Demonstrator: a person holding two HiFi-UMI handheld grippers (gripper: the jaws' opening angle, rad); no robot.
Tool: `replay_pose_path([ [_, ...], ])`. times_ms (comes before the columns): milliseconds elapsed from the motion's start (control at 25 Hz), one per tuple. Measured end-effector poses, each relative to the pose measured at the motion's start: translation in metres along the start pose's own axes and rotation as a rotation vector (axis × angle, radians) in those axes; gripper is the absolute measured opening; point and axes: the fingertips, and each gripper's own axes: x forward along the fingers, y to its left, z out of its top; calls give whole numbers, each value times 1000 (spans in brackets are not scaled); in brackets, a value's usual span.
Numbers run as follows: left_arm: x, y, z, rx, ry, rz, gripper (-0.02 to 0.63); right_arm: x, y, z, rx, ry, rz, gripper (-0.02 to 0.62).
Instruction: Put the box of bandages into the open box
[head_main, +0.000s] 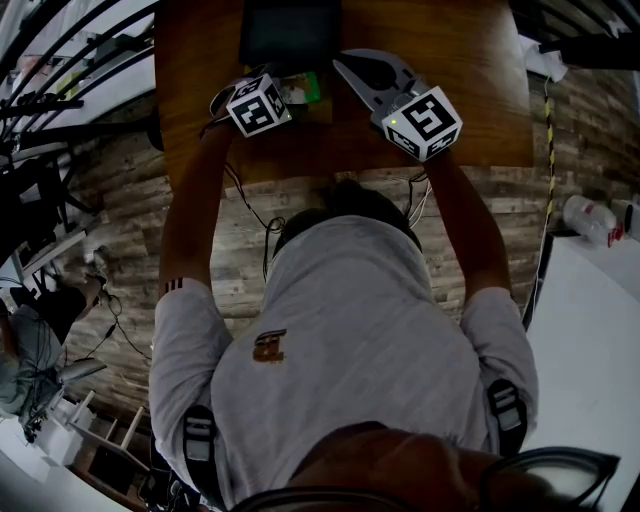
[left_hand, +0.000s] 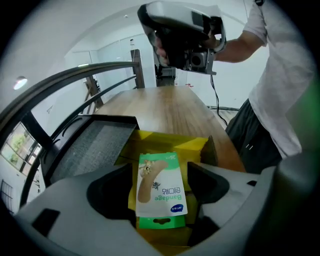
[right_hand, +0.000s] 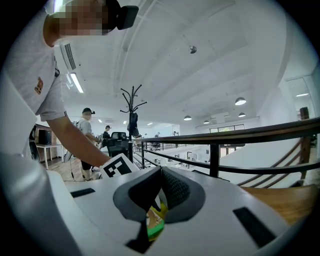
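The green-and-white cardboard bandage box (left_hand: 160, 187), clamped in the left gripper (left_hand: 161, 172), could be caught, if tilted, on the yellow open box (left_hand: 170, 142) at its 12 o'clock flap; the right gripper (right_hand: 160, 172) is clenched empty.

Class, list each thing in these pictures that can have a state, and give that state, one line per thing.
Left gripper: jaws closed on the box of bandages.
Box of bandages: held above the open box, not let go.
Open box: open, lid folded back.
Right gripper: jaws together, holding nothing.
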Motion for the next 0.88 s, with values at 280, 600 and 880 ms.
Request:
replay_pose_path([
  [280,-44,4,37,-50,-196,129,357,-4,9,13,-15,-23,0,32],
  [600,-114,12,64,-198,-511,391,131,-3,25,28,-27,-47,10,32],
  [880,-172,15,80,-376,-807,504,40,0,38,37,-35,-71,30,32],
])
